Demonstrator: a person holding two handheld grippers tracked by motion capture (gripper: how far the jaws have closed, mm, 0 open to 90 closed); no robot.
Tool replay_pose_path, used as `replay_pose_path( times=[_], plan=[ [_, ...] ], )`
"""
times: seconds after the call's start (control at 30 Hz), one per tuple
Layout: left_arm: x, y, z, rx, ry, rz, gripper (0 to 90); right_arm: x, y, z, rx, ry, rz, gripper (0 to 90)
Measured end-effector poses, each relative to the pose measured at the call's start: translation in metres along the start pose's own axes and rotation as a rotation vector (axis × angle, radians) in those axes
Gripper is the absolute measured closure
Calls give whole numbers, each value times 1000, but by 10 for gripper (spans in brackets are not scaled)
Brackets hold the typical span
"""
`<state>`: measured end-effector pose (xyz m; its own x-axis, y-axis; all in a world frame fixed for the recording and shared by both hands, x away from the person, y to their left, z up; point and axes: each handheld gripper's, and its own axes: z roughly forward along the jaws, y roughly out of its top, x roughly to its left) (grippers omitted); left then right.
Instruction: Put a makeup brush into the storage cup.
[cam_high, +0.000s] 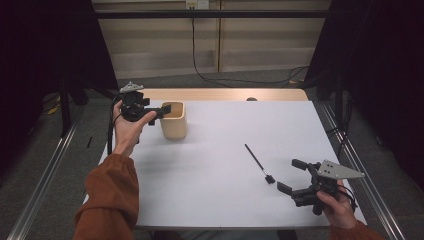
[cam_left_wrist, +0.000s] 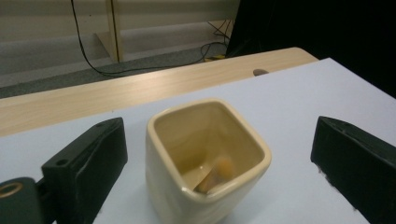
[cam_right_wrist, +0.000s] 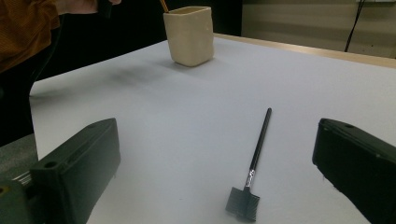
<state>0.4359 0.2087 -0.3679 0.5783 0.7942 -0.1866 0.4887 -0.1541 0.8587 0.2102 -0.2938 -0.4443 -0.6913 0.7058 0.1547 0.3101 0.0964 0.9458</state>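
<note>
1. a cream, square-mouthed glazed ceramic cup is seen upright at the far left of the white table; something orange-tipped lies blurred at its bottom.
2. a slim black brush with a small flat comb head lies flat near the right gripper, well apart from the cup.
3. the left gripper is held over the cup, jaws spread wide, nothing clamped.
4. the right gripper's jaws are likewise parted and empty.
5. the brush is judged light, stiff and thin; the mid-handle is best pinched squarely, since the smooth round shaft may roll or twist.
</note>
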Motion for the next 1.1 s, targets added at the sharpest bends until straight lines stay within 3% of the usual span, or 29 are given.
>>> replay_pose_path(
  times=[0.2, 0.37, 0.53, 0.63, 1.1],
  plan=[
    [4, -11, -13, -28, -17, -12, 32, -1, 0, 0, 4, -6, 6, 5],
    [-4, -16, -21, -48, -22, 21, 29, -1, 0, 1, 5, -3, 7, 5],
    [-9, -24, -26, -64, -58, 32, 27, -1, 0, 1, 5, -5, 9, 5],
    [-11, -34, -29, -63, -35, 47, 26, -1, 0, 1, 2, -5, 10, 5],
    [-25, -70, -46, -115, -33, 77, 24, -2, -1, 3, 11, -10, 11, 5]
  ],
)
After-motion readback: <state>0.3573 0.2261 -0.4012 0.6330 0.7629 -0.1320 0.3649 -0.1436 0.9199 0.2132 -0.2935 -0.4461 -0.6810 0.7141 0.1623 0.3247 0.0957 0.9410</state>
